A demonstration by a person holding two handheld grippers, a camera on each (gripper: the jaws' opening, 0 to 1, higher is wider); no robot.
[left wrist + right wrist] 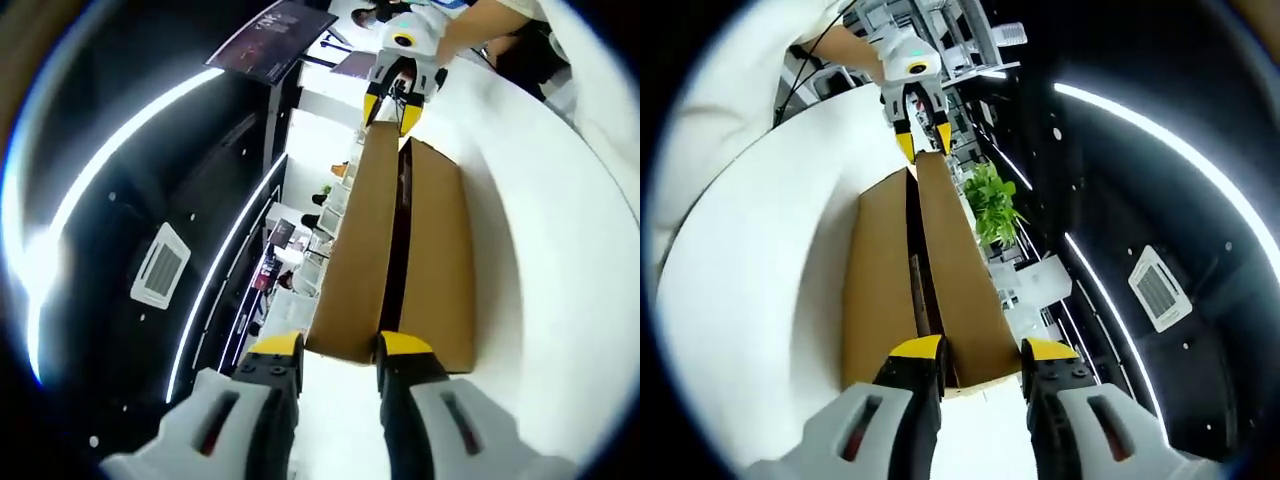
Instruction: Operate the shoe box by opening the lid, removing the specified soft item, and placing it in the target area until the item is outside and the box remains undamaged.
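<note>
In the left gripper view, the left gripper (340, 358) was at one end of the shoe box (435, 260), which lay on the white table (560, 260). Its yellow-tipped jaws stood on both sides of the end of the raised lid (360, 250), so they seemed to pinch that edge, but I could not tell if they really pressed on it. A dark gap ran between the lid and the box. At the far end, the right gripper (392, 108) was at the other end of the lid, with a forearm behind it.

In the right gripper view, the right gripper (980, 352) had its jaws at moderate width around the near edge of the lid (955, 270); a firm grip was not sure here either. The shoe box (875, 290) was beside the lid, on the table (750, 290), and the left gripper (924, 140) stood at the far end.

I judged the opening as partly done: the lid was lifted on one long side. The soft item was hidden inside the box, so taking it out and placing it were left. Both grippers pointed along the box toward each other.
</note>
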